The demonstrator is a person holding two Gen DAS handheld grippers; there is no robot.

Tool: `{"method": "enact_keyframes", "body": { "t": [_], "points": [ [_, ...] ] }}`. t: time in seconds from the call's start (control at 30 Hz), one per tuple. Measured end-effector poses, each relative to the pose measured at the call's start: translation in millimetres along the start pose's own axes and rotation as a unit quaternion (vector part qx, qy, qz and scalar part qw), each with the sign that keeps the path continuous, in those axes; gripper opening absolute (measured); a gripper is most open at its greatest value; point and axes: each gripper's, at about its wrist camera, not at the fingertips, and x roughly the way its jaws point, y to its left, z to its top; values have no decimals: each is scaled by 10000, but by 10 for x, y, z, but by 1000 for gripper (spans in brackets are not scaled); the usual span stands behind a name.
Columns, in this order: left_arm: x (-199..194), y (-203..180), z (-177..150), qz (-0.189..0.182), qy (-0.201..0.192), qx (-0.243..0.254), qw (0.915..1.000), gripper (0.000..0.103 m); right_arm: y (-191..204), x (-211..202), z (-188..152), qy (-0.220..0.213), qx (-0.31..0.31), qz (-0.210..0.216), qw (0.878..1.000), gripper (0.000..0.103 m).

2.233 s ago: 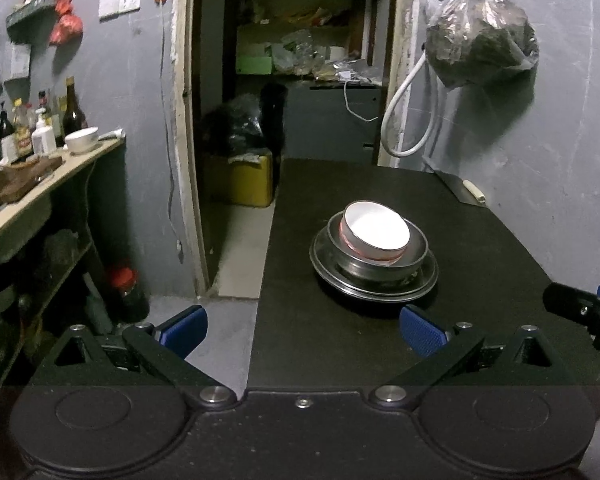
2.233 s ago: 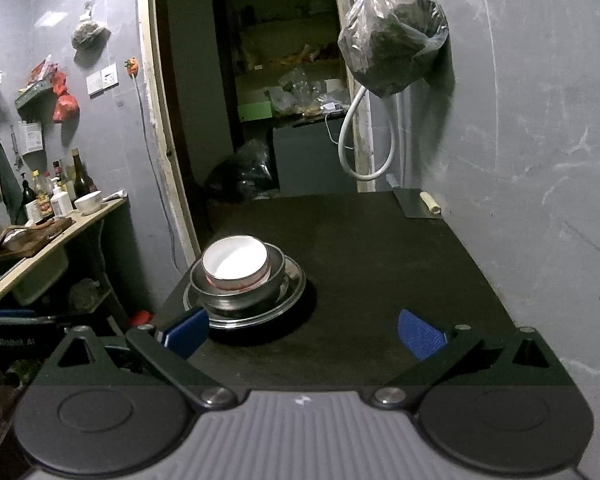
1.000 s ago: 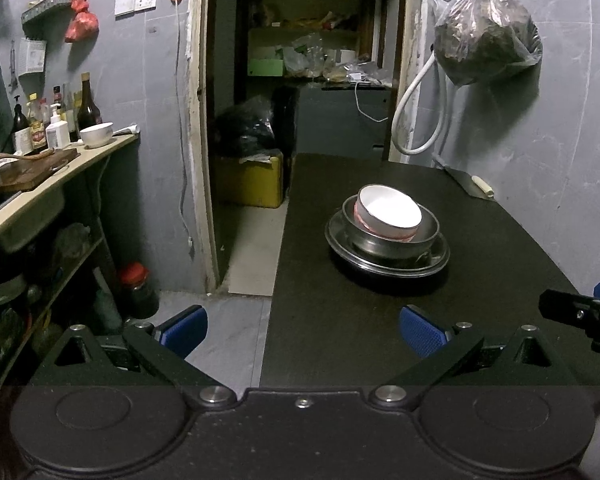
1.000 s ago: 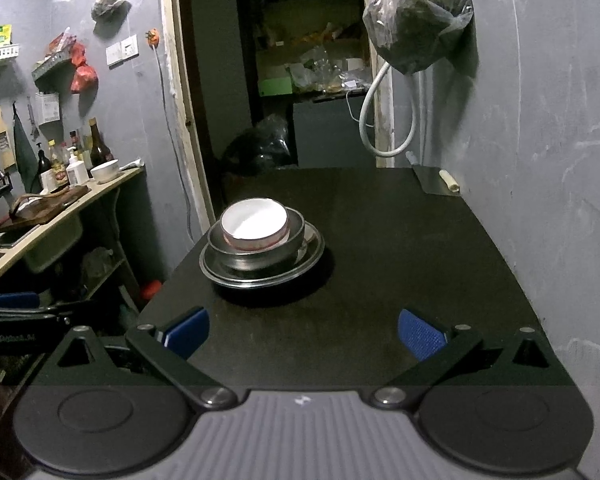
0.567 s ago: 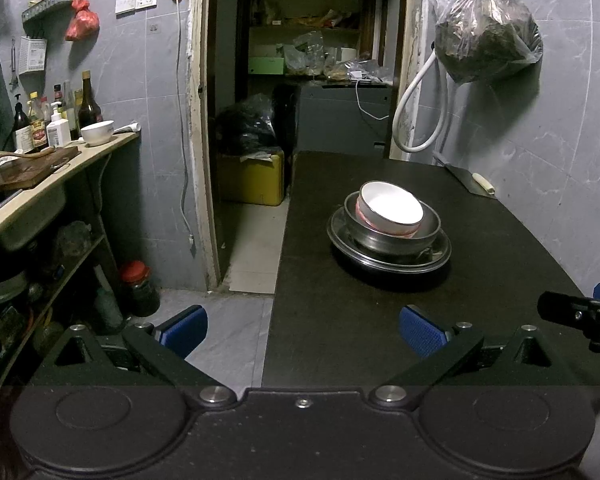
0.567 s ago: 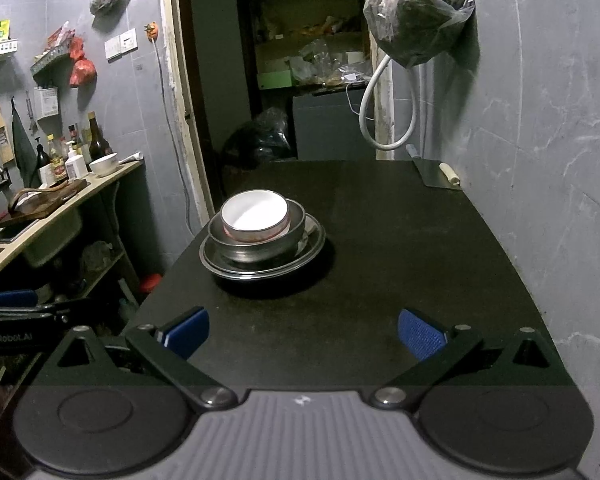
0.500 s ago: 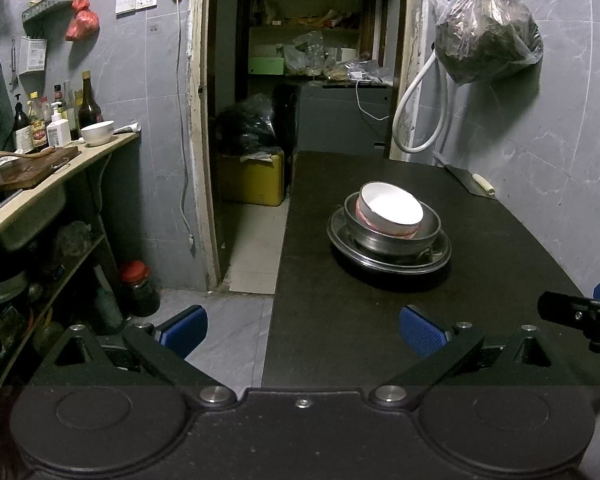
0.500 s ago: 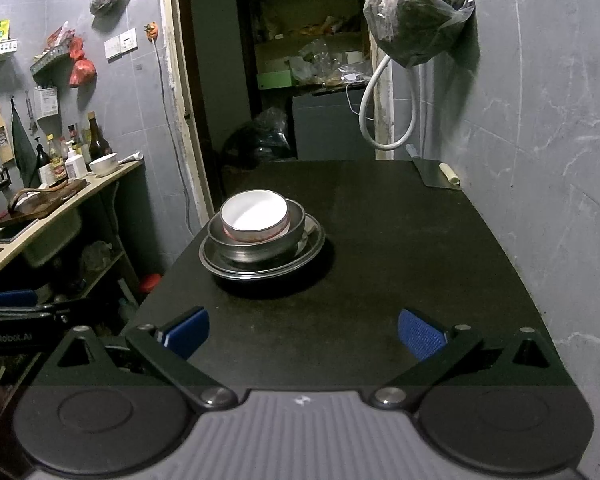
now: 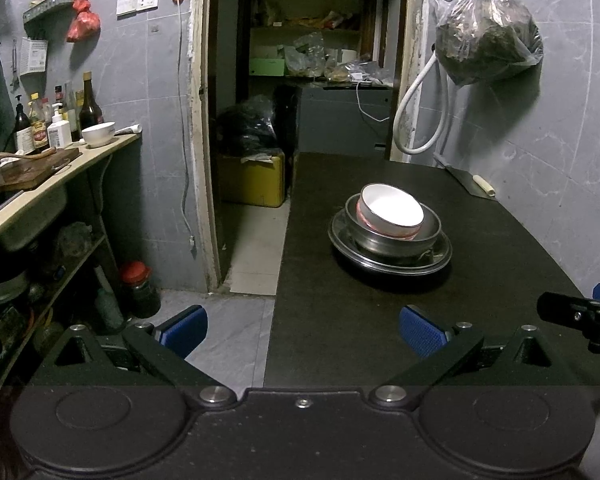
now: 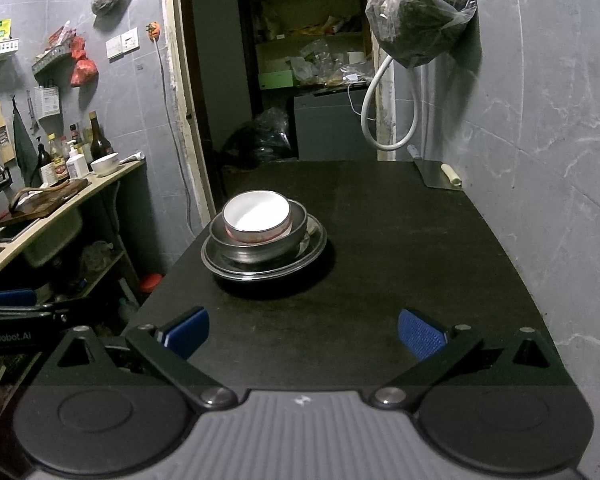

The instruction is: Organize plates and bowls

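Note:
A white bowl [image 9: 392,213] sits tilted inside a steel bowl [image 9: 396,236], which rests on a steel plate [image 9: 388,262] on the black table [image 9: 480,240]. The stack also shows in the right wrist view: white bowl [image 10: 257,211], steel bowl [image 10: 260,246], steel plate [image 10: 312,252]. My left gripper [image 9: 302,326] is open and empty, held back over the table's near left corner. My right gripper [image 10: 302,328] is open and empty above the table's near edge [image 10: 340,344]. The right gripper's tip [image 9: 580,314] shows at the right of the left wrist view.
A cleaver [image 10: 438,174] lies at the table's far right by the wall. A counter [image 9: 60,172] at the left holds bottles, a cutting board and another white bowl [image 9: 98,134]. A full plastic bag [image 10: 420,12] hangs on the right wall. A doorway [image 9: 300,80] is beyond.
Both grippers have drawn back from the stack and risen slightly; the stack looks farther away. Over the last half second almost nothing has moved.

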Motion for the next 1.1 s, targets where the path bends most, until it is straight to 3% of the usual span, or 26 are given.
{"method": "enact_keyframes", "body": {
  "t": [1.1],
  "points": [
    [-15,13,7,21,3,-17,10000,102,16,1,12,10,17,7,10000,103]
  ]
}}
